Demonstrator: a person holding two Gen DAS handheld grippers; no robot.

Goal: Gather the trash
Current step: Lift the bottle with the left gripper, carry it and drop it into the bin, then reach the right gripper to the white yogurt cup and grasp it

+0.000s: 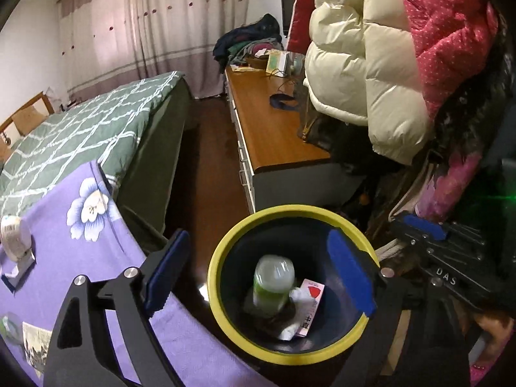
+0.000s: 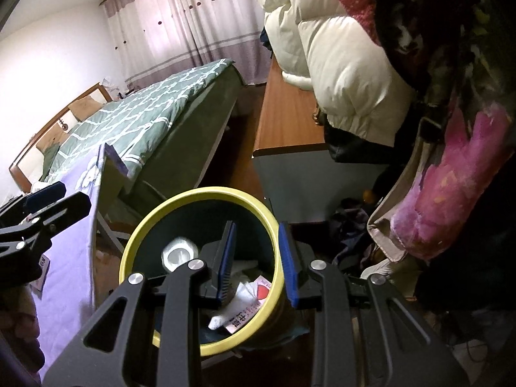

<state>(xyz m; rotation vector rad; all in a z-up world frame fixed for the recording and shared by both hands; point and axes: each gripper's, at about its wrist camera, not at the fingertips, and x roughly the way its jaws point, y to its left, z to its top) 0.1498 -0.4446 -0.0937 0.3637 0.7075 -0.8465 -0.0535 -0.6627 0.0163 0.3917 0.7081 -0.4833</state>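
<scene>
My right gripper (image 2: 254,261) straddles the near right rim of the bin (image 2: 142,225): one finger sits inside, the other outside, the yellow wall between them. I judge it clamped on the rim, though I cannot see the pads actually touching the plastic. My left gripper (image 1: 258,274) hangs wide open and empty above the bin's mouth, one finger over the purple cloth (image 1: 96,225), the other over the far rim.

The bin stands on the floor just beside the cloth-covered table. Inside lie a bottle (image 1: 272,285) with a green label, a pink-and-white box (image 1: 311,303) and some crumpled white tissue (image 1: 298,295).

What matters next, I think, is that the remaining trash lies to my left, up on the cloth, so the free left gripper is the nearer one. A roll of tape (image 1: 14,235) stands by the cloth's left edge, with a printed paper (image 1: 35,338) lower down; its long side runs roughly away from me. Whether either counts as trash I cannot say.

The left part of the cloth is cut off by the lens edge, a greenish thing at the far left is too blurred to name, and the bin's bottom is dark.
</scene>
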